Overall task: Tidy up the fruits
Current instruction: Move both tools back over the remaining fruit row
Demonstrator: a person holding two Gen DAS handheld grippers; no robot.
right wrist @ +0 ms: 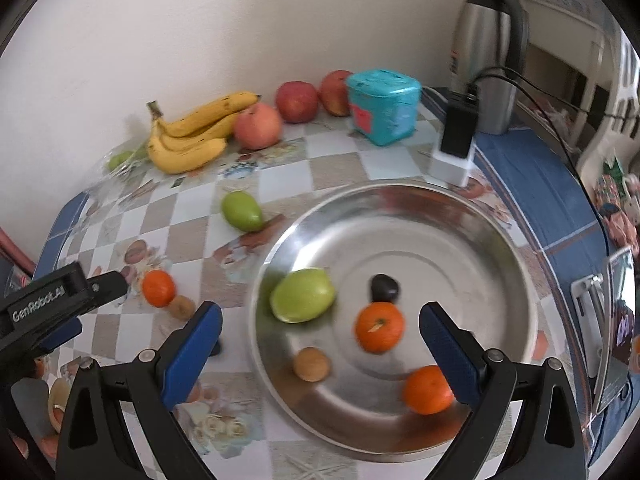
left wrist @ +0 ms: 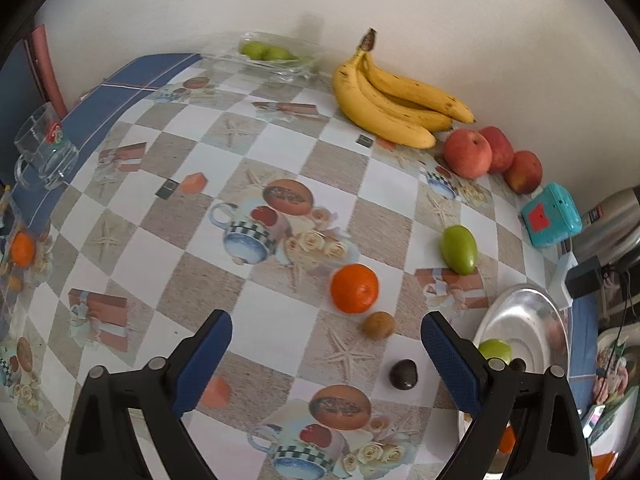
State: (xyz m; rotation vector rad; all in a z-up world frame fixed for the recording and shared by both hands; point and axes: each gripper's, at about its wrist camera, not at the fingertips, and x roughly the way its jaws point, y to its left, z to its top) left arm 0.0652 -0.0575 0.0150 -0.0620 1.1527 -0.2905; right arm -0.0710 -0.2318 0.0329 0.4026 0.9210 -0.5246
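Step in hand (judged): pick loose fruit off bench (left wrist: 280, 152), drop in steel plate (right wrist: 496, 240).
Left tongs (left wrist: 326, 350): open wide, empty, hovering over bench; tangerine (left wrist: 354, 289), small brown fruit (left wrist: 378, 324) and dark plum (left wrist: 404, 374) lie ahead, between the blue pads.
Right tongs (right wrist: 320, 338): open, empty, above plate; nothing gripped.
Plate contents: green fruit (right wrist: 303, 295), 2 tangerines (right wrist: 379, 327), dark plum (right wrist: 384, 288), small brown fruit (right wrist: 311, 364). View blurred; detail approx.
Next target (judged): tangerine, nearest big item to left tongs; brown fruit just beside it, may be touching, so approach from far side or take brown fruit 1st.
Grip advice: centre pads across widest part, close gently; round fruit rolls if nudged off-centre.
Green oval fruit (left wrist: 459, 249): on bench, near plate rim, well apart from tangerine. Long axis runs diagonally in left view, upper-left to lower-right; narrower end toward lower-right. Grip across short axis.
Bananas (left wrist: 392, 100): at wall, stems up-left toward glass dish (left wrist: 280, 66), tips toward apples (left wrist: 468, 152).
Risk: fruit rolling in plate on release; set down low.
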